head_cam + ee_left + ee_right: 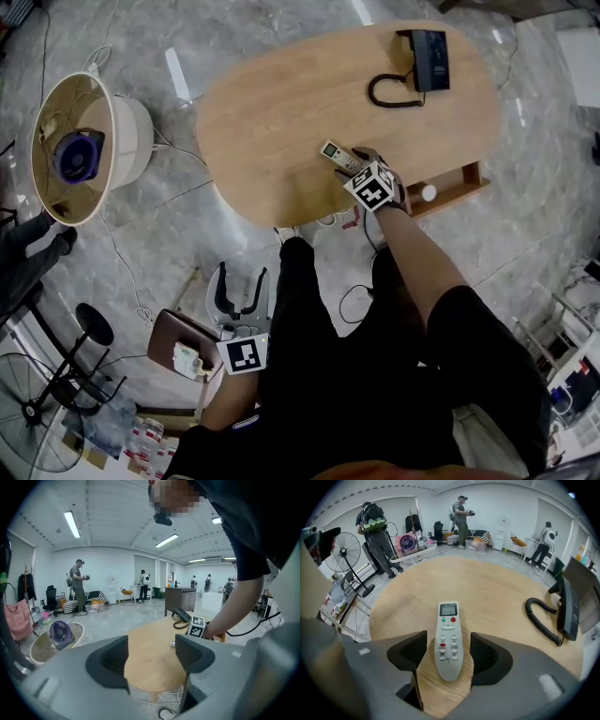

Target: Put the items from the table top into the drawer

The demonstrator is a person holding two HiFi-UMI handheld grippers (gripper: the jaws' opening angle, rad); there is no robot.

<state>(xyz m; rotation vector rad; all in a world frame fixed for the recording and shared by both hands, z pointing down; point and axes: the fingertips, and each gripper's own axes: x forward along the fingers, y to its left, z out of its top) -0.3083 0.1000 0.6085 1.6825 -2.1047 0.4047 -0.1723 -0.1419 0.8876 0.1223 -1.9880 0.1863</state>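
At the near edge of the oval wooden worktop [281,103], a grey remote control [336,155] lies flat with its buttons up and its small screen pointing away from the person. The right tongs [351,165] reach over that edge and are released: the two jaws stand apart on either side of the remote's near half, with a narrow strip of wood showing between each jaw and the remote. Farther back and to the right, a dark telephone [427,61] rests on the worktop, its coiled cord [392,94] curling towards the middle. A wooden drawer [459,183] juts out from under the right near side of the worktop, and something small and white sits in it. The left tongs [242,283] hang low by the person's left leg, well apart from the worktop, with the jaws spread and nothing between them.
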